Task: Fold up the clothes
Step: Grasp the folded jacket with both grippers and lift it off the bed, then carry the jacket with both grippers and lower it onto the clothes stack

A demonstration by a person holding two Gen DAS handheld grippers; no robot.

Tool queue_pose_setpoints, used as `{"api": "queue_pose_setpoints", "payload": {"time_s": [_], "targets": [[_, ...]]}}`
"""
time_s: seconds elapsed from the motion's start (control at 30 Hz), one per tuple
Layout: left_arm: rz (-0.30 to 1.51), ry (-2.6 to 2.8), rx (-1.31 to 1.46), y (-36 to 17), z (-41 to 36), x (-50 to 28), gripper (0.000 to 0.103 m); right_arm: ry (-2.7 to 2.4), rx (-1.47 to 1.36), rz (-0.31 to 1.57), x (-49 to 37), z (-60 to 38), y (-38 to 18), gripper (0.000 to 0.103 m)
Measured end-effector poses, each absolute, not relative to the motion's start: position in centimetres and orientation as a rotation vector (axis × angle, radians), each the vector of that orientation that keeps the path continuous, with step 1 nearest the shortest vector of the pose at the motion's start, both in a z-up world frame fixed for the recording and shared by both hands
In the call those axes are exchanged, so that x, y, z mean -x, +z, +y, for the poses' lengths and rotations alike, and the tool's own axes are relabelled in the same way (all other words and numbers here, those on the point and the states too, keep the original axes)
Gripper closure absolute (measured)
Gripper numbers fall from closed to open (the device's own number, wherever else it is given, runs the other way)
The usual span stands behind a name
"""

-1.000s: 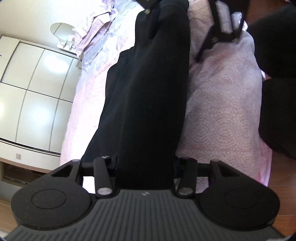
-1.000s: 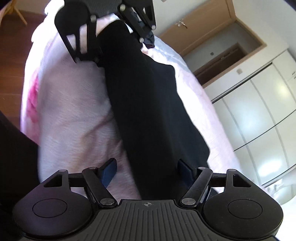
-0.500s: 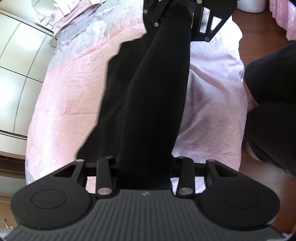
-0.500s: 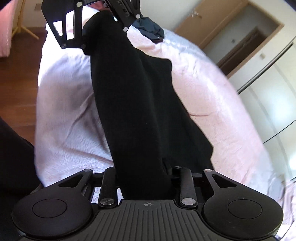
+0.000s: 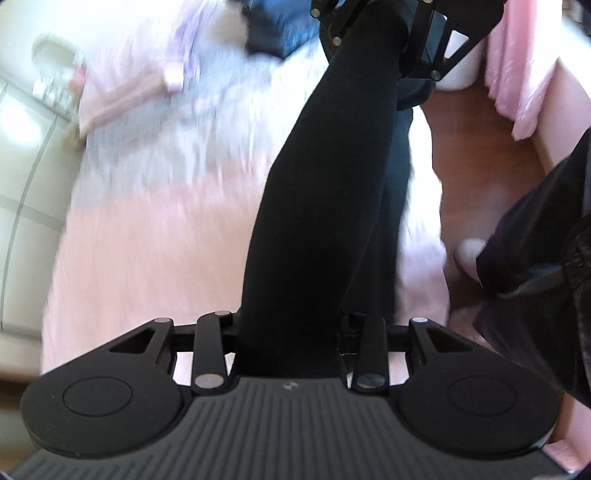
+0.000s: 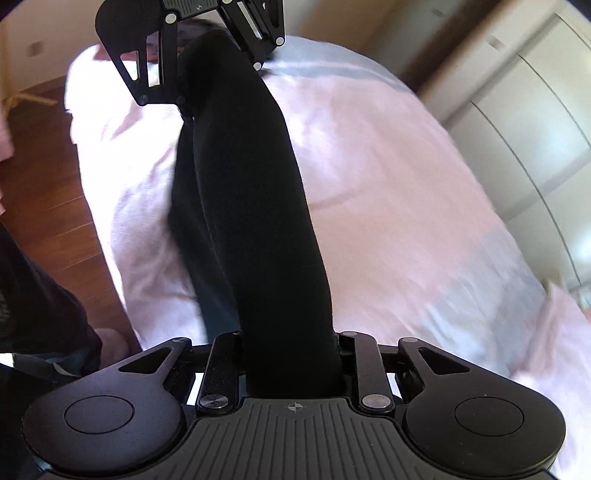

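A long black garment [image 5: 325, 192] is stretched between my two grippers above a pink bed [image 5: 155, 236]. My left gripper [image 5: 291, 332] is shut on one end of it. The right gripper shows at the top of the left wrist view [image 5: 384, 33], clamped on the other end. In the right wrist view the garment [image 6: 251, 206] runs from my right gripper [image 6: 291, 347], shut on it, up to the left gripper [image 6: 207, 55]. A second layer of the cloth hangs below the taut strip. The fingertips are hidden by cloth.
Pink folded clothes [image 5: 122, 92] and a dark blue garment [image 5: 280, 33] lie at the far side of the bed. White wardrobe doors [image 6: 535, 122] stand beyond it. Wooden floor [image 6: 44, 199] and the person's dark trousers [image 5: 535, 251] are beside the bed.
My right gripper has shut on the garment. Both grippers have lifted it off the bed and swung it across; the hanging part has narrowed under the taut strip.
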State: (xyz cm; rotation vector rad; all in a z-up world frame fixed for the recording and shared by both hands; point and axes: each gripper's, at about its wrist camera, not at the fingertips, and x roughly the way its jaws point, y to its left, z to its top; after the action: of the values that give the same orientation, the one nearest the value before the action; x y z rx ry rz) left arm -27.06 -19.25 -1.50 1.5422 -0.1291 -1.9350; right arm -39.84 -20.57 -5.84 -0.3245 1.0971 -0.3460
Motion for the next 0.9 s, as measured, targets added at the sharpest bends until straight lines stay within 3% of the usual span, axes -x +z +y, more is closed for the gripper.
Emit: {"api": "queue_pose_setpoints", "payload": {"time_s": [0.37, 0.53, 0.77, 0.9], "targets": [[-0.781, -2.095, -1.241, 9.6, -35.4, 46.0, 0.069, -0.924, 0.401, 1.1, 55.5, -27.9, 9.6, 0.08], [-0.887, -2.09, -1.107, 12.3, -45.5, 57.8, 0.069, -1.107, 0.514, 1.085, 64.9, -36.2, 13.4, 0.08], [-0.923, -2.04, -1.03, 11.5, -60.2, 72.5, 0.069, -1.197, 0.609, 1.118, 79.0, -50.7, 15.1, 0.08], [-0.966, -2.02, -1.026, 6.0, -64.3, 77.0, 0.069, -1.247, 0.665, 1.112, 84.1, -56.6, 13.1, 0.08]]}}
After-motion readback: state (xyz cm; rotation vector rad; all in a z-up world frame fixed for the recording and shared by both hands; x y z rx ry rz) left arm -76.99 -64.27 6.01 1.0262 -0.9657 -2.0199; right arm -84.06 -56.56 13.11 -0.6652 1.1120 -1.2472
